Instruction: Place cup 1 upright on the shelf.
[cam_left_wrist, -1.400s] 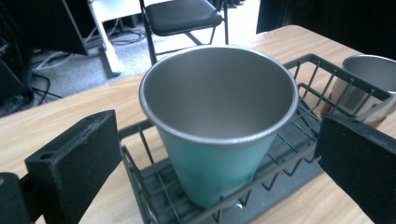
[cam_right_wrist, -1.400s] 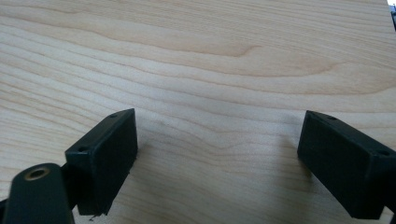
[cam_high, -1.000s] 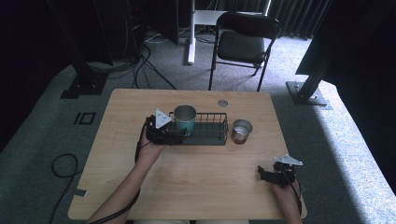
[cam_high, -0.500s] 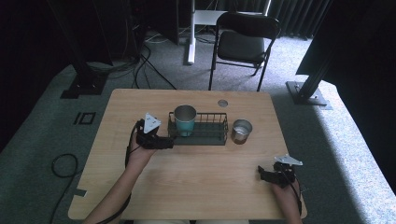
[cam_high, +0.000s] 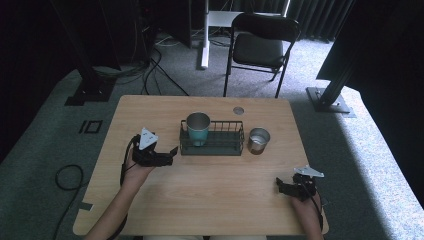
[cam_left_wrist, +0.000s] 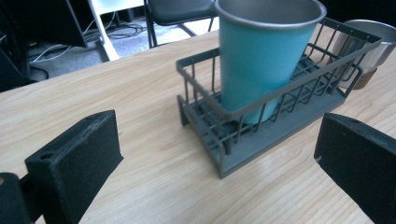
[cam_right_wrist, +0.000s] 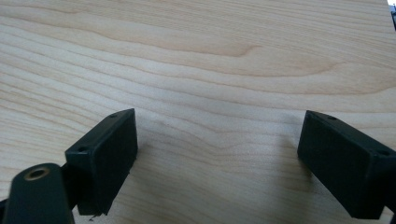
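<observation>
The teal cup (cam_high: 198, 128) is standing upright in the left end of the wire rack (cam_high: 220, 145) at the centre of the high view, and the left gripper (cam_high: 170, 152) is being held just left of the rack, fingers spread and empty. The steel cup (cam_high: 258, 140), just right of the rack, is judged next to be racked. The right gripper (cam_high: 281, 186), fingers also spread, is resting on the table (cam_high: 210, 200) at lower right, so a reach up-frame is being called for.

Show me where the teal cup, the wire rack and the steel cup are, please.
teal cup (cam_left_wrist: 259, 65), left gripper view, on its teal side wall.
wire rack (cam_left_wrist: 261, 142), left gripper view, on its long base rail.
steel cup (cam_high: 258, 139), high view, on its rim and open mouth, right of the rack.
</observation>
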